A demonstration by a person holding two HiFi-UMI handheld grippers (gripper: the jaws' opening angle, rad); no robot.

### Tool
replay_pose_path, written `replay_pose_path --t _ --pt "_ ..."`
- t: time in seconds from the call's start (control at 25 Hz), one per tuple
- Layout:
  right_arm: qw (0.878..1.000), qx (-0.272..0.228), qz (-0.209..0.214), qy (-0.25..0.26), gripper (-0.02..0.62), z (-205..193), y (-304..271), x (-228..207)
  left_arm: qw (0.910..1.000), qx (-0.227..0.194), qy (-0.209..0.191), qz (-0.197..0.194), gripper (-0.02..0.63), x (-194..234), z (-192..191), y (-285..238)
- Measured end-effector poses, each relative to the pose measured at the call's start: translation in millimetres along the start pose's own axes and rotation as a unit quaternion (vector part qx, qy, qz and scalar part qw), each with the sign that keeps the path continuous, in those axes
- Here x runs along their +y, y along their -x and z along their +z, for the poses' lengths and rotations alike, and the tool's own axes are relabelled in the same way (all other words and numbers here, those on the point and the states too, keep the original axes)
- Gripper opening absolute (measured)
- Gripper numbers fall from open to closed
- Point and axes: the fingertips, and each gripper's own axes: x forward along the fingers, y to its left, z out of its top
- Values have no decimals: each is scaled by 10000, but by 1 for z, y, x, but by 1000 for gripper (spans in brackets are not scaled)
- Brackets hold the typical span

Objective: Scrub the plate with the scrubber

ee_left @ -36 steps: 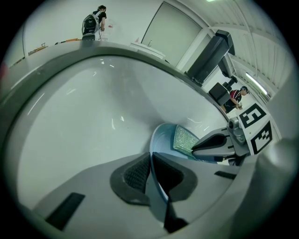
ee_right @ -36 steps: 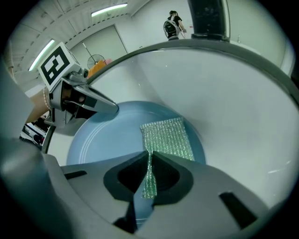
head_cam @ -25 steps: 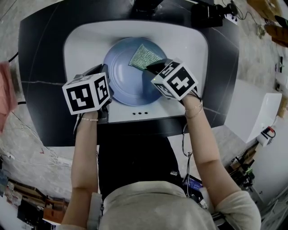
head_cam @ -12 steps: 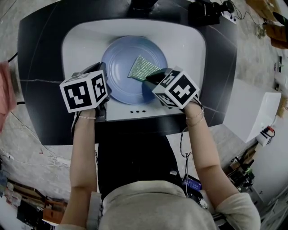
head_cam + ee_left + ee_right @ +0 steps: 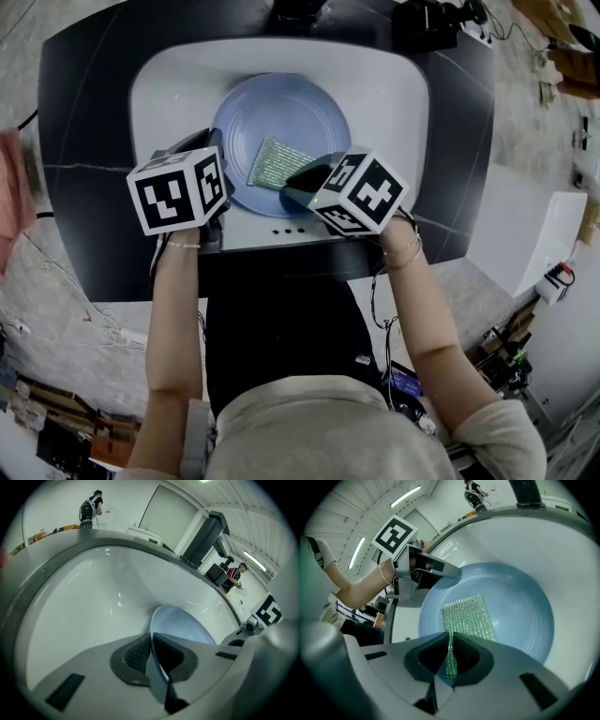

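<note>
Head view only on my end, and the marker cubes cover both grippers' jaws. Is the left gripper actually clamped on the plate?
Observer: Yes. The left gripper view shows the left gripper shut on the blue plate at its rim, one pad on each face.
Operator: Right one got the scrubber?
Observer: Yes. The right gripper is shut on one end of the green mesh scrubber; the rest lies spread on the plate's inner face.
Operator: Bystanders nearby?
Observer: Only far off beyond the sink: a person with a backpack and a second person.
</note>
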Motion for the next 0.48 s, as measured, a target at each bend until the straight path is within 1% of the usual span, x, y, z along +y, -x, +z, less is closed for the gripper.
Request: replay_pose_path --t 0.12,0.2,0.48 --pt "9997 27 210 104 38 3 -7 11 10000 2 65 -68 34 -2 -1 -1" --pt "9996 -19 277 105 38 9 -9 18 10000 -1 54 -70 34 -2 -1 -1" --pt "9996 -186 196 63 38 27 -18 21 9999 72 58 -89 34 1 -5 -3"
